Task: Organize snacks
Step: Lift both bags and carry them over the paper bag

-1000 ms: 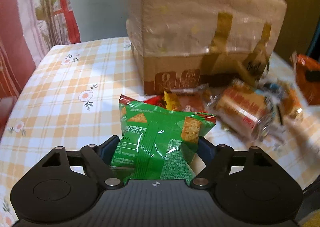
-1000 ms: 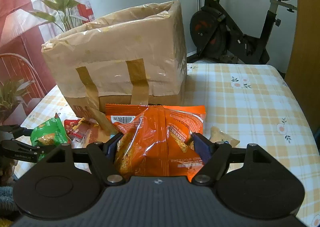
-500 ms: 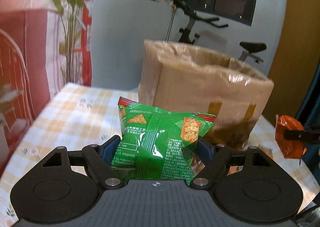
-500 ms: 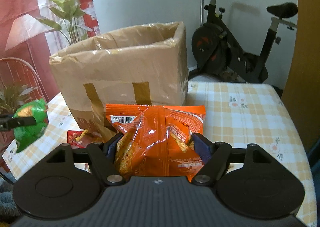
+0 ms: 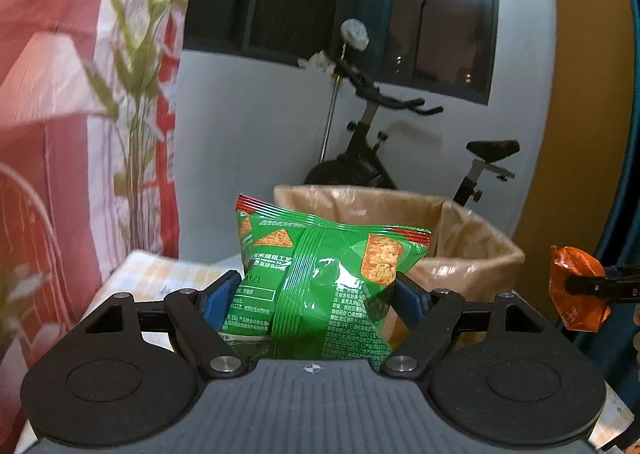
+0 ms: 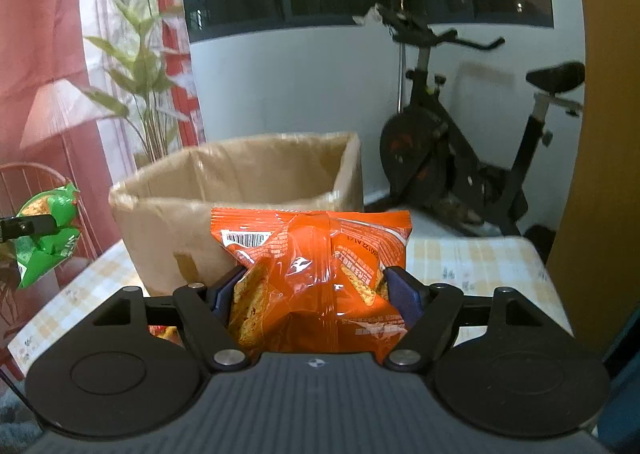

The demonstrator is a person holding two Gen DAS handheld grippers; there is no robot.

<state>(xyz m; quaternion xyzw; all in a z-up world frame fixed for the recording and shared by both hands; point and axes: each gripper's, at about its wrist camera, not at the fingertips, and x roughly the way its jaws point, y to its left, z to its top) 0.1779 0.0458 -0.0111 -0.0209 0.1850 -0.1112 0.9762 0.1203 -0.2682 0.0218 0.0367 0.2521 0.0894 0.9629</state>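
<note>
Both claws are gripping as I am watching: left claw (image 5: 316,294) squeezing a crinkly green snack packet (image 5: 320,286), right claw (image 6: 316,290) an orange one (image 6: 316,274), above the checked table (image 6: 480,262), near the open cardboard box (image 6: 240,189).

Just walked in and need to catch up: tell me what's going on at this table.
A person is sorting snacks with a handheld gripper in each hand. The left gripper is clamped on a green chip packet, and the right gripper on an orange chip packet. Both packets are held in the air in front of an open cardboard box standing on the checked tablecloth. Neither packet is in the box yet.
</note>
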